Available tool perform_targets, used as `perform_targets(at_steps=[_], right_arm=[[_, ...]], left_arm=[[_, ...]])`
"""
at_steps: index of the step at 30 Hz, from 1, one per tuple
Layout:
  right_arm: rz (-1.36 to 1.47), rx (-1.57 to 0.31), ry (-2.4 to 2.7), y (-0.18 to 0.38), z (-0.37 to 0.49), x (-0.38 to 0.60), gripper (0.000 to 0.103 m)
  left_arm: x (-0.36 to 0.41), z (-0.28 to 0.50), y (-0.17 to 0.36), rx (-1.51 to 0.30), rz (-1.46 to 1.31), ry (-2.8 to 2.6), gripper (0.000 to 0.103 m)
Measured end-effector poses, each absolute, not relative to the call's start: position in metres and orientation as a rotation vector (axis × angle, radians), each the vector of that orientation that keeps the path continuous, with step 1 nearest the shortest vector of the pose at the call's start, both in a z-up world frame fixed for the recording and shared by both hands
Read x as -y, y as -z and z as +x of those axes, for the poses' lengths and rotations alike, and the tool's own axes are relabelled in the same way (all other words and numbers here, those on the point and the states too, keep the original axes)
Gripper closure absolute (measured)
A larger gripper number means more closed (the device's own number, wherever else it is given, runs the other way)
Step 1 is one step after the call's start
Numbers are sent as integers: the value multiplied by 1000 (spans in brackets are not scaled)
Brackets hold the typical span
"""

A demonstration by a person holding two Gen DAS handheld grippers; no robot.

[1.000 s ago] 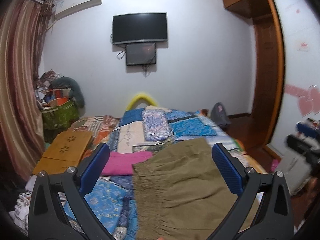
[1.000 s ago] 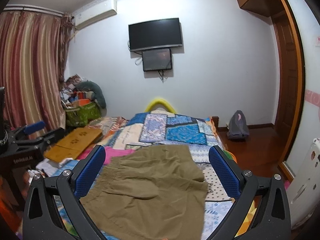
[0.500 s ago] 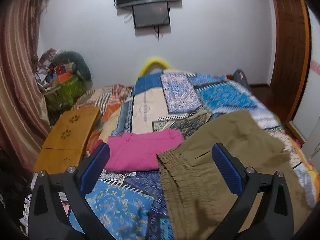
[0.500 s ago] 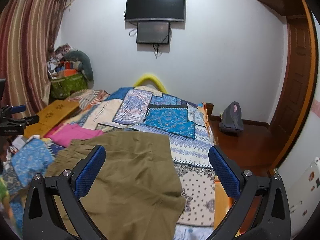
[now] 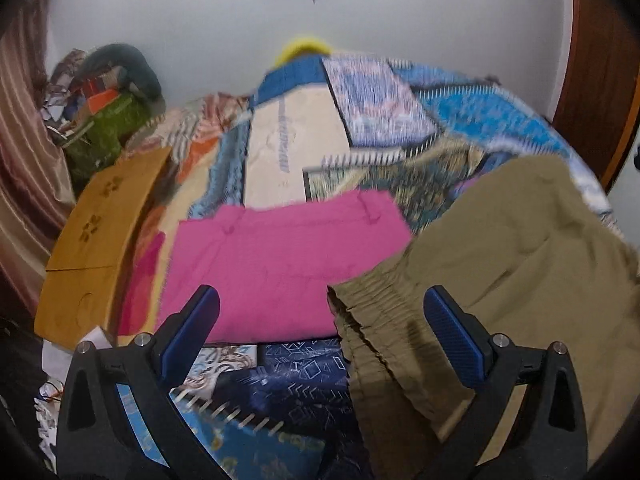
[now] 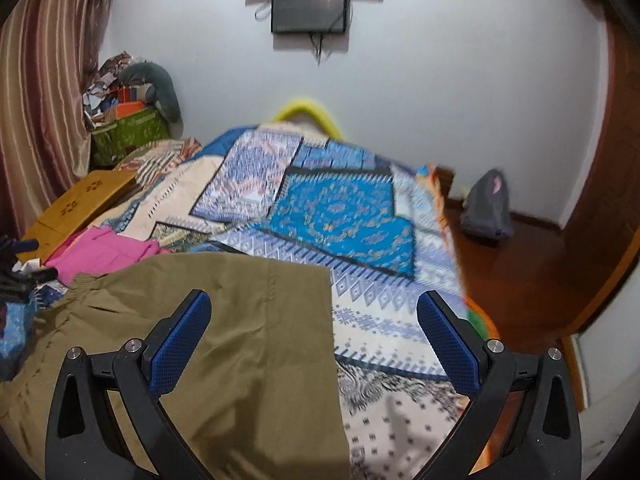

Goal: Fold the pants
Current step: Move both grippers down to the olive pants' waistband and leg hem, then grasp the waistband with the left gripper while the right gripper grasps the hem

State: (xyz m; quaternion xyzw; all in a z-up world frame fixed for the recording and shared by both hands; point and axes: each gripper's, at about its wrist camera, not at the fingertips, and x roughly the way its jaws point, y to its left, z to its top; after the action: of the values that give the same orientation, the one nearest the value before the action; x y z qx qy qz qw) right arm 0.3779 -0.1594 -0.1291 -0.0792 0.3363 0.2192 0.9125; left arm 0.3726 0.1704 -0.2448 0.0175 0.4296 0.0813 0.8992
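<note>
Olive-green pants [image 5: 500,280] lie spread on the patchwork bedspread [image 5: 292,152], elastic waistband toward the left. My left gripper [image 5: 322,328] is open and empty, hovering over the waistband corner. In the right wrist view the pants [image 6: 224,320] fill the lower left. My right gripper [image 6: 314,340] is open and empty above the pants' right edge, over the bedspread [image 6: 340,208].
Folded pink pants [image 5: 280,248] lie beside the waistband, and show in the right view [image 6: 108,252]. A wooden lap table [image 5: 100,232] sits at the bed's left edge. A green bag with clutter [image 6: 128,132] and a grey backpack [image 6: 486,208] stand by the wall.
Both grippers have tilted down and moved closer to the bed. The left one now hangs over the waistband, the right one over the pants' right edge. Both stay open.
</note>
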Motion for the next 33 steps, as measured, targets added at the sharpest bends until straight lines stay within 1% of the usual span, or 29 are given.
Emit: perform_targets(at_steps=[3, 4, 6, 7, 8, 14, 17, 18, 20, 22, 25, 26, 27, 28, 29, 30, 31, 32, 33], right_arm=[[-158, -746, -473, 145, 399, 159, 1], [-162, -769, -482, 151, 406, 158, 2], [-149, -813, -517, 158, 421, 156, 11], [-135, -846, -536, 163, 431, 155, 18], [-129, -863, -545, 166, 441, 153, 19], [-132, -894, -556, 177, 468, 143, 19], [-158, -950, -555, 188, 479, 134, 19], [-163, -975, -552, 194, 481, 131, 19], [-155, -1003, -545, 203, 482, 130, 19], [-128, -997, -558, 203, 480, 132, 20], [-123, -994, -595, 200, 476, 131, 36], [-127, -992, -607, 198, 475, 129, 48], [-133, -991, -612, 196, 473, 127, 53], [-147, -987, -609, 194, 472, 123, 61], [-155, -985, -617, 193, 470, 121, 73], [-165, -979, -615, 192, 468, 120, 90], [-163, -977, -616, 190, 469, 118, 92], [-156, -970, -618, 189, 469, 118, 92], [-149, -955, -621, 186, 468, 119, 92]], left_arm=[[-174, 389, 264, -938, 14, -148, 0], [-174, 393, 268, -953, 7, -145, 4], [-177, 403, 280, -1004, -5, -142, 7], [-178, 407, 286, -1025, -12, -147, 8], [-179, 408, 290, -1038, -28, -141, 8], [-180, 415, 303, -1063, -77, -110, 9], [-183, 419, 306, -1098, -103, -93, 10], [-184, 420, 306, -1104, -111, -85, 13], [-181, 420, 306, -1109, -114, -58, 24], [-176, 419, 304, -1111, -124, -9, 52], [-166, 420, 302, -1105, -92, -13, 55], [-164, 420, 301, -1099, -78, -18, 56], [-163, 420, 300, -1094, -70, -23, 57], [-162, 420, 299, -1089, -67, -26, 59], [-162, 419, 297, -1082, -64, -31, 60], [-162, 418, 295, -1076, -61, -34, 63], [-161, 417, 292, -1068, -53, -36, 67], [-161, 416, 290, -1065, -43, -40, 69], [-159, 416, 286, -1063, -34, -49, 79]])
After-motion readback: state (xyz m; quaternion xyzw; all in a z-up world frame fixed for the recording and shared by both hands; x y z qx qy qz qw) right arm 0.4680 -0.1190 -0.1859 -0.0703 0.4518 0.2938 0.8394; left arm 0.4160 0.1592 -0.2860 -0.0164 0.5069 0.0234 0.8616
